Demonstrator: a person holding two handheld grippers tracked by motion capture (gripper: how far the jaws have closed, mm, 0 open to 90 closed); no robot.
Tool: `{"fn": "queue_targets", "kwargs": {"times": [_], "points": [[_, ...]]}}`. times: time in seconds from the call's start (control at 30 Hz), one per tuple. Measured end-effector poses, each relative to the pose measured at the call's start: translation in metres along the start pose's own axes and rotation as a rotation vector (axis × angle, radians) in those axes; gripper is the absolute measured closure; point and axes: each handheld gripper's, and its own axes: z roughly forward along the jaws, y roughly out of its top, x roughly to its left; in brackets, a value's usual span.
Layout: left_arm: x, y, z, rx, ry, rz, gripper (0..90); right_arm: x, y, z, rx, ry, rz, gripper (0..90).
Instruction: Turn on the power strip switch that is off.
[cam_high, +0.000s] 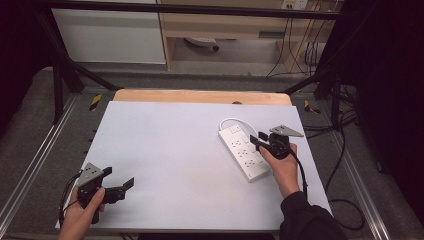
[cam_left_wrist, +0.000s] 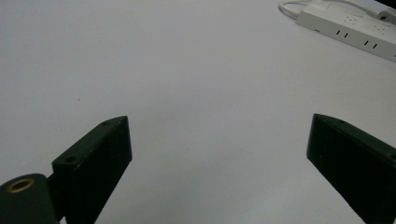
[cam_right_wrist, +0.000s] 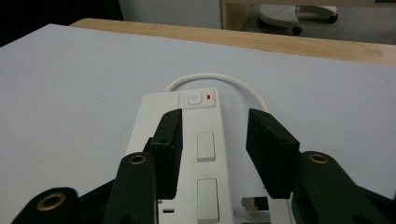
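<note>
A white power strip (cam_high: 244, 152) is lying on the right half of the white tabletop (cam_high: 170, 160), angled, with its white cord (cam_high: 235, 120) curling out from the far end. In the right gripper view the strip's switch (cam_right_wrist: 198, 99) with a small red mark is sitting at that far end. The right gripper (cam_high: 256, 140) is hovering over the strip's right edge, held in the person's right hand (cam_high: 280, 162). Its fingers (cam_right_wrist: 170, 140) are standing partly apart above the strip's top face, gripping nothing. The left gripper (cam_high: 131, 183) is resting low near the front left corner of the tabletop, well apart from the strip. Its fingers (cam_left_wrist: 100, 158) are spreading wide over bare tabletop, holding nothing.
</note>
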Motion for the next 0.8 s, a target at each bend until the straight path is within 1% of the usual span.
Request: {"fn": "queue_targets", "kwargs": {"times": [0.13,0.37,0.43,0.53,0.6,0.7,0.8], "points": [[0.000,0.000,0.000,0.003,0.001,0.001,6.6,-0.002,0.001,-0.002,0.002,0.003,0.009,48.5],[0.000,0.000,0.000,0.001,0.001,0.001,6.7,-0.004,0.002,-0.004,0.008,0.002,0.022,40.8],[0.000,0.000,0.000,0.003,0.001,0.002,6.6,-0.004,0.002,-0.004,0.010,0.001,0.024,37.4],[0.000,0.000,0.000,0.004,0.002,0.002,6.6,-0.005,0.003,-0.005,0.007,-0.008,0.027,30.0],[0.000,0.000,0.000,0.004,0.002,0.001,6.6,-0.005,0.004,-0.007,0.005,-0.022,0.033,21.2],[0.000,0.000,0.000,0.004,0.001,0.002,6.6,-0.006,0.008,-0.010,0.006,-0.027,0.047,9.9],[0.000,0.000,0.000,0.003,0.001,0.000,6.6,-0.006,0.013,-0.018,-0.025,-0.031,0.040,4.8]]}}
